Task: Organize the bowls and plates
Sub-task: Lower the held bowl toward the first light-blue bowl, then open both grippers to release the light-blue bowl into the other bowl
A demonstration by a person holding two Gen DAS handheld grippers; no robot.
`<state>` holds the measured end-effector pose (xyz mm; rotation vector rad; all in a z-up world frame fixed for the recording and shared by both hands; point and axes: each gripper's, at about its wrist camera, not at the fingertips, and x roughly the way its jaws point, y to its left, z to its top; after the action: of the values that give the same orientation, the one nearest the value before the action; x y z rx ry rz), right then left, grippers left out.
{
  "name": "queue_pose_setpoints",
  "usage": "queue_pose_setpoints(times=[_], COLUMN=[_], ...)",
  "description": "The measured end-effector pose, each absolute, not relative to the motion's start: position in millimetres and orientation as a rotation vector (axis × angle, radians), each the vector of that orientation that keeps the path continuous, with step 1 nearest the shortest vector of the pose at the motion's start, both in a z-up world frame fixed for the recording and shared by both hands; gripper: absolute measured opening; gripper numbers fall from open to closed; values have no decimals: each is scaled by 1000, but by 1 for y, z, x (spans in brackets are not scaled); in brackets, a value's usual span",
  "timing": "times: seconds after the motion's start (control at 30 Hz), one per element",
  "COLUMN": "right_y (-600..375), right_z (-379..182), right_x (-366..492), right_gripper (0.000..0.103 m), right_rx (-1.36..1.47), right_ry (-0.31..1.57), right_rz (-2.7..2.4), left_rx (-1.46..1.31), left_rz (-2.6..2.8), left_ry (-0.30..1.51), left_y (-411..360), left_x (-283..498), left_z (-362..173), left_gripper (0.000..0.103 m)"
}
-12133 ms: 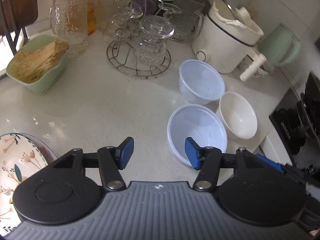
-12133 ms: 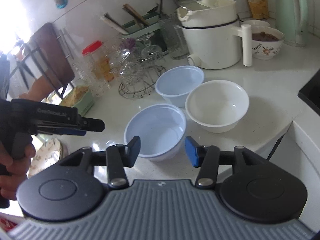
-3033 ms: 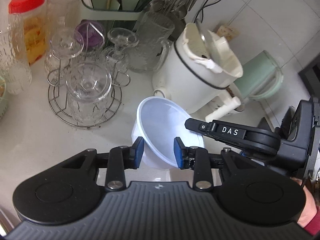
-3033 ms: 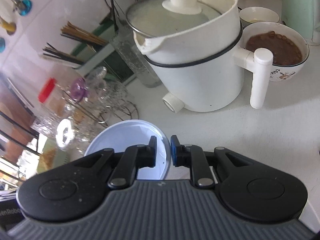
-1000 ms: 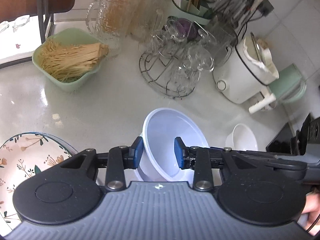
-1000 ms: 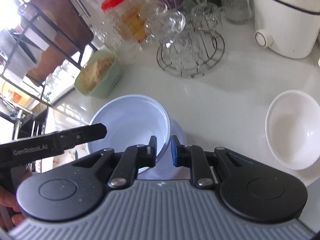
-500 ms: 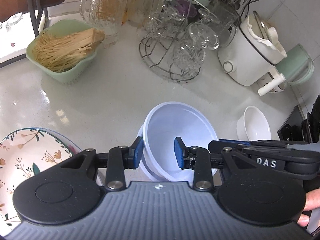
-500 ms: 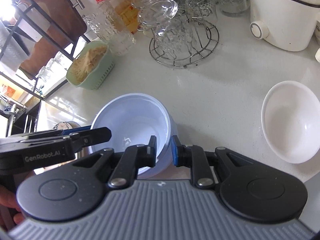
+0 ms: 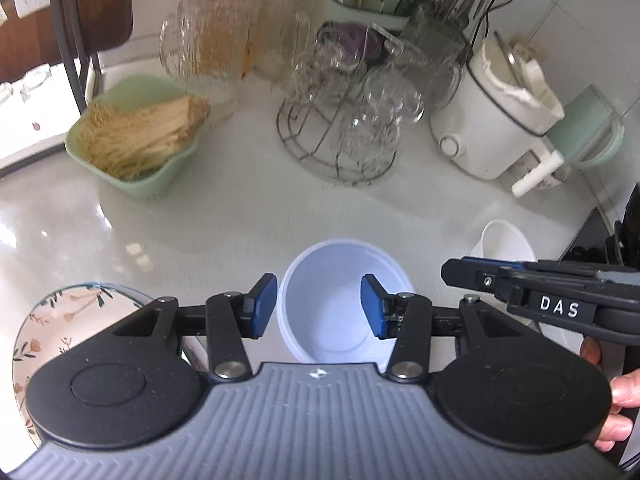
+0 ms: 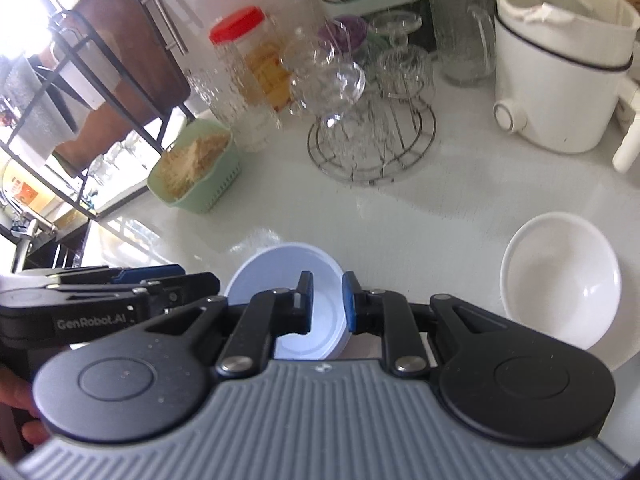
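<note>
The pale blue plastic bowls (image 9: 340, 292) sit nested on the white counter, also shown in the right wrist view (image 10: 288, 272). My left gripper (image 9: 318, 306) is open, its pads above and either side of the stack, touching nothing. My right gripper (image 10: 324, 304) is slightly open just above the stack's right rim and holds nothing. A white bowl (image 10: 560, 280) stands to the right; it shows small in the left wrist view (image 9: 502, 242). A floral plate (image 9: 60, 320) lies at the lower left.
A wire rack of glasses (image 9: 344, 136), a green basket of noodles (image 9: 136, 148), a red-lidded jar (image 9: 216, 36), a white cooker pot (image 9: 496, 120) and a green kettle (image 9: 588, 128) stand at the back. The black stove (image 9: 592, 236) borders the right.
The blue bowl came down into the other blue bowl. My left gripper has opened wide and let go; my right gripper has opened a little off the rim. Both have lifted back.
</note>
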<state>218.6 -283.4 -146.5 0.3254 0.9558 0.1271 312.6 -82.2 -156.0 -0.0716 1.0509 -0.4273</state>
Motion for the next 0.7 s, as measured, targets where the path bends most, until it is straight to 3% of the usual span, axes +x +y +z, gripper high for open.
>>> queue_pose_setpoints(times=[0.7], right_y=[-304], right_z=[-106], right_x=[188], right_gripper=[20], right_rx=[295], right_ry=[797], right_rz=[0], left_rx=[-13], left_rz=[-500], left_ry=[920], left_y=[-111], left_x=[305], left_z=[-100], left_gripper=[52])
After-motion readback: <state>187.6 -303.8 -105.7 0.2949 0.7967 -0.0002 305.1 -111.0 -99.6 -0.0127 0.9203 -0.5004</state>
